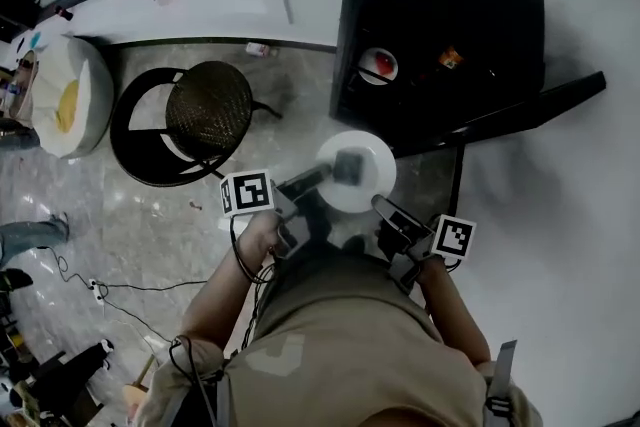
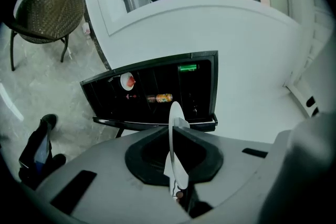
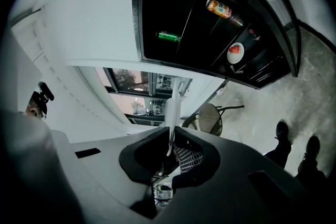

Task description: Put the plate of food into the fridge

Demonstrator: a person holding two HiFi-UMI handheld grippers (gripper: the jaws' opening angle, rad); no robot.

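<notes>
Left gripper (image 2: 173,127): jaws clamped on plate (image 1: 372,183) rim | right gripper (image 3: 170,136): jaws clamped on rim too | fridge (image 1: 440,25) open ahead

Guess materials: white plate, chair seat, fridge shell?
The plate looks like glazed ceramic or melamine: plain white, thin smooth rim. The chair seat looks like woven wicker or rattan, weave visible. The fridge: smooth black shell, metal or plastic, cannot tell.
</notes>
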